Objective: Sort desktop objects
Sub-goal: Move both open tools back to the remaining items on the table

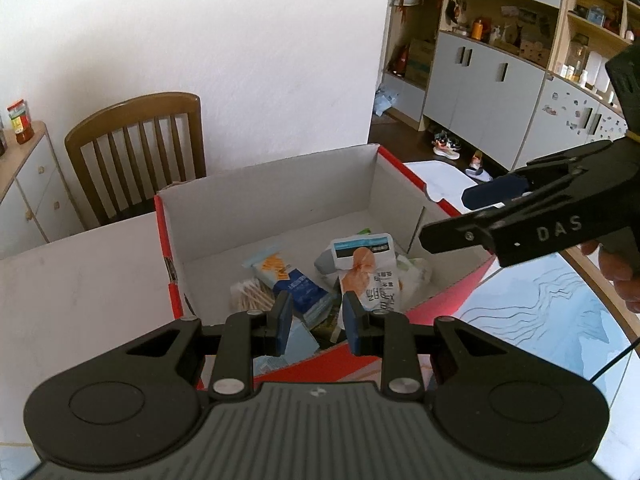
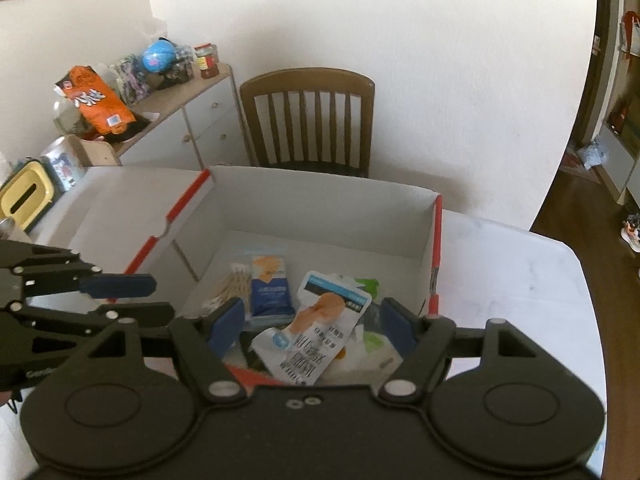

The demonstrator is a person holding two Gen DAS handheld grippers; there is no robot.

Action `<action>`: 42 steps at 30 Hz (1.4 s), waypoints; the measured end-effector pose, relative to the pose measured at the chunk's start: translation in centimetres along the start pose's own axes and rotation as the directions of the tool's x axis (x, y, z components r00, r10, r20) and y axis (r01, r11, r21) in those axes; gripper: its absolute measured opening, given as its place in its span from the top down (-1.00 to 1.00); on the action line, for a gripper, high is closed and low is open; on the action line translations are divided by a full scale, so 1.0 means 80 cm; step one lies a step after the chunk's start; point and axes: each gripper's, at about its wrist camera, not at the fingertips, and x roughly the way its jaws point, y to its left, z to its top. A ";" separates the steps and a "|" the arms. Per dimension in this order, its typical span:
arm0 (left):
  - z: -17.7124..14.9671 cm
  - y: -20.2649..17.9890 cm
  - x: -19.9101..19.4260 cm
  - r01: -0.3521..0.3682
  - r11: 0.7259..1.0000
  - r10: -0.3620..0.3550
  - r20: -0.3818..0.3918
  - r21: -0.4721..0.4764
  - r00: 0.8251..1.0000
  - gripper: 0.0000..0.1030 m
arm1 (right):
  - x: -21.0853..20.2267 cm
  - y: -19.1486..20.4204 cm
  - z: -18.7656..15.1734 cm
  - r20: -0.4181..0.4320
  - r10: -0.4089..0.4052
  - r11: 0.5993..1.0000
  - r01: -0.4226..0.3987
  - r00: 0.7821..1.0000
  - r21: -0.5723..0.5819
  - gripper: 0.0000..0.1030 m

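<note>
Below your right gripper (image 2: 313,330) lies a white pouch with an orange picture (image 2: 316,332); the white cardboard box (image 2: 320,208) has red edges.

- One cardboard box (image 2: 320,204) is seen mid-frame.
- One white snack pouch (image 2: 316,336), one blue packet (image 2: 270,288) and one cotton swab bundle (image 2: 228,288) are counted inside.
- One wooden chair (image 2: 308,116) is seen at upper centre.
- Two tongs are counted.

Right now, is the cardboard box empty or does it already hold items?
Not empty. The cardboard box holds a white snack packet, a blue packet and cotton swabs on its floor.
</note>
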 end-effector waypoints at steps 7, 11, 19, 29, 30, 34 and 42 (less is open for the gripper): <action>-0.006 -0.012 -0.020 -0.012 1.000 0.012 0.006 0.008 1.000 0.49 | -0.030 0.008 -0.011 0.013 0.028 0.999 -0.027 1.000 -0.025 -0.44; -0.008 -0.020 -0.033 -0.018 1.000 0.018 0.014 0.009 1.000 0.49 | -0.045 0.012 -0.019 0.021 0.041 0.999 -0.040 0.999 -0.034 -0.44; -0.015 -0.039 -0.062 -0.030 0.999 0.029 0.031 0.015 0.999 0.49 | -0.074 0.021 -0.034 0.032 0.067 0.996 -0.065 0.997 -0.061 -0.44; -0.035 -0.060 -0.091 -0.032 0.999 0.032 0.034 0.009 0.999 0.49 | -0.102 0.032 -0.066 0.024 0.097 0.990 -0.094 0.995 -0.101 -0.44; -0.038 -0.061 -0.094 -0.032 0.999 0.032 0.033 0.007 0.999 0.49 | -0.104 0.034 -0.069 0.022 0.099 0.990 -0.096 0.995 -0.104 -0.44; -0.048 -0.066 -0.099 -0.027 1.000 0.027 0.031 -0.005 0.999 0.49 | -0.109 0.040 -0.083 0.013 0.105 0.988 -0.103 0.994 -0.117 -0.44; -0.076 -0.078 -0.117 -0.022 0.999 0.022 0.024 -0.029 0.999 0.49 | -0.117 0.046 -0.111 -0.006 0.113 0.986 -0.113 0.994 -0.125 -0.44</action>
